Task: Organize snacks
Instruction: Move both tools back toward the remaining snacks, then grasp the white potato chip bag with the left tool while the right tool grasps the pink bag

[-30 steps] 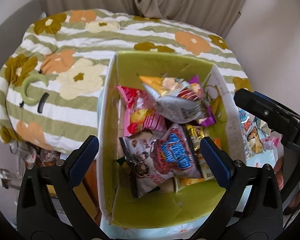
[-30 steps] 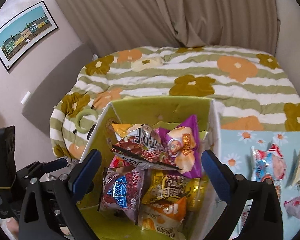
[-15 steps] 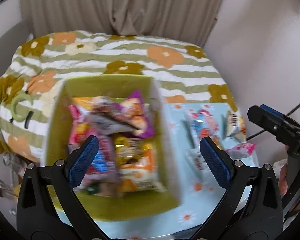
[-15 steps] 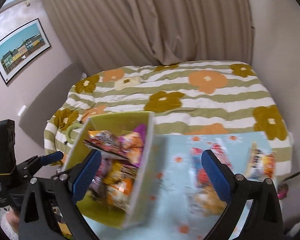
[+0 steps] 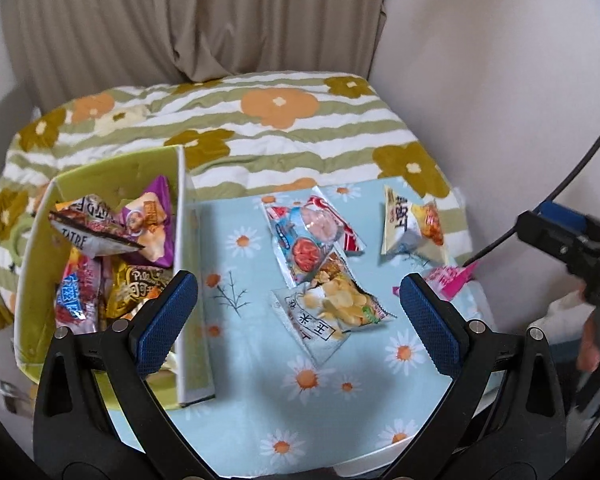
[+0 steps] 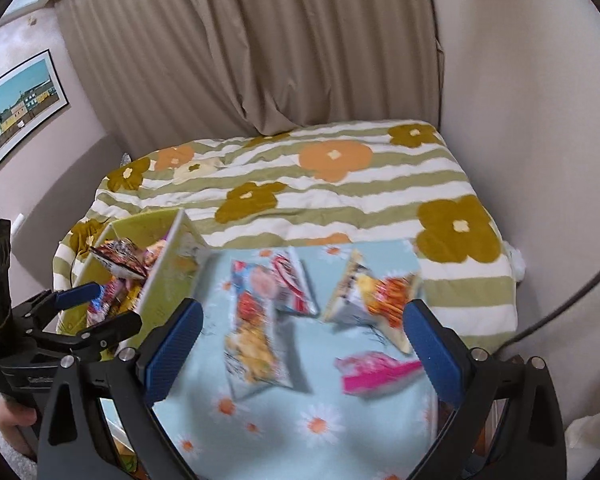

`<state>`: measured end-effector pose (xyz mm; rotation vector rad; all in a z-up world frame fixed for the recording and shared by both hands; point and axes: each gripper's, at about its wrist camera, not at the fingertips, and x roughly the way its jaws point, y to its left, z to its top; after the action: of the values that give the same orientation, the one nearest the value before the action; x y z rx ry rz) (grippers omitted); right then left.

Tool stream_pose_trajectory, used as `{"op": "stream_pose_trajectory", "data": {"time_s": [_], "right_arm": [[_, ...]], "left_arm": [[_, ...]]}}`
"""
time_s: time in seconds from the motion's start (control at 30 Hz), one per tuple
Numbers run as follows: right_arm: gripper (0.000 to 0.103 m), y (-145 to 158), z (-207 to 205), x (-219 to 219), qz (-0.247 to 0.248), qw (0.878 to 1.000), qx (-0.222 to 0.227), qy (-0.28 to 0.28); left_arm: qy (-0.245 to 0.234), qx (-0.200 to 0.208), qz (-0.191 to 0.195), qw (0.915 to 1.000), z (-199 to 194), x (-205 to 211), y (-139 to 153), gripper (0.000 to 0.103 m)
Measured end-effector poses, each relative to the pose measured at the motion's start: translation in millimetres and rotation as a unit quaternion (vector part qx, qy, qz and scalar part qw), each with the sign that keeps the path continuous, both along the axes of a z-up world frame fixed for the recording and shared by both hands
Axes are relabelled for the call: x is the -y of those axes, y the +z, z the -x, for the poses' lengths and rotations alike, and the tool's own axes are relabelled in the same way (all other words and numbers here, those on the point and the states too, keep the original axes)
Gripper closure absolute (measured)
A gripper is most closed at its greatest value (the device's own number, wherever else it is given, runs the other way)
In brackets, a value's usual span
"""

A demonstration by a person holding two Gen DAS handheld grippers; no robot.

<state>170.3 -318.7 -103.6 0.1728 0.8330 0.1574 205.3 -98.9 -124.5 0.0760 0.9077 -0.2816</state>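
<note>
Both grippers, left (image 5: 298, 312) and right (image 6: 302, 344), hung spread and empty over the loose packets (image 5: 332, 312), presumably choosing one for the box (image 5: 180, 208).

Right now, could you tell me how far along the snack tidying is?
Several packets already sit in the green box. Both the left gripper and right gripper are open and empty. Four packets remain on the blue cloth, including the chip bag and pink packet.
</note>
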Motion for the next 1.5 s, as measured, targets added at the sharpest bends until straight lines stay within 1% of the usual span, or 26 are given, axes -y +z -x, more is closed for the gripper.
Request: {"op": "stream_pose_trajectory", "data": {"time_s": [0.1, 0.2, 0.3, 0.37, 0.47, 0.57, 0.63, 0.83, 1.1, 1.2, 1.43, 1.47, 1.5], "right_arm": [[0.003, -18.1, 5.1, 20.4, -0.004, 1.000, -0.017, 0.002], [0.003, -40.4, 9.3, 36.1, -0.012, 0.999, -0.033, 0.001], [0.003, -61.3, 13.3, 42.7, -0.010, 0.999, -0.049, 0.002], [0.003, -77.0, 13.9, 42.7, -0.008, 0.998, -0.059, 0.007], [0.003, -100.9, 12.6, 40.8, 0.001, 0.997, -0.070, 0.012], [0.003, -122.2, 8.3, 38.2, 0.018, 0.996, -0.091, 0.007], [0.003, -132.7, 7.1, 38.7, 0.014, 0.995, -0.097, 0.002], [0.003, -147.9, -1.0, 36.7, 0.014, 0.994, -0.108, -0.006], [0.003, -151.3, -8.7, 33.5, 0.016, 0.994, -0.109, -0.009], [0.003, -153.9, -10.6, 30.7, 0.020, 0.994, -0.109, -0.005], [0.003, -160.4, -16.3, 25.7, 0.024, 0.994, -0.105, 0.001], [0.003, -161.5, -17.5, 26.0, 0.023, 0.994, -0.103, 0.001], [0.003, -162.6, -18.9, 25.9, 0.024, 0.994, -0.102, 0.002]], "left_arm": [[-0.005, -0.003, -0.015, 0.9999, 7.0, 14.1, -14.4, 0.002], [-0.014, -0.017, -0.030, 0.9993, 9.9, 23.8, -34.9, 0.002], [-0.031, -0.024, -0.064, 0.9972, 14.0, 36.0, -59.3, 0.002], [-0.044, -0.013, -0.093, 0.9946, 17.7, 45.1, -75.2, 0.002], [-0.075, 0.008, -0.134, 0.9881, 20.7, 59.3, -97.5, 0.002], [-0.109, 0.018, -0.178, 0.9777, 20.5, 73.1, -121.4, 0.002], [-0.123, 0.024, -0.194, 0.9729, 17.2, 78.8, -130.8, 0.002], [-0.154, 0.027, -0.216, 0.9639, 0.5, 91.1, -148.5, 0.002], [-0.176, 0.023, -0.221, 0.9591, -15.8, 101.5, -155.8, 0.002], [-0.178, 0.015, -0.215, 0.9600, -22.1, 102.3, -158.7, 0.002], [-0.172, -0.019, -0.189, 0.9666, -33.5, 98.2, -167.5, 0.002], [-0.171, -0.023, -0.184, 0.9677, -34.2, 96.7, -168.4, 0.003], [-0.170, -0.028, -0.178, 0.9687, -35.3, 95.5, -169.2, 0.005]]}}
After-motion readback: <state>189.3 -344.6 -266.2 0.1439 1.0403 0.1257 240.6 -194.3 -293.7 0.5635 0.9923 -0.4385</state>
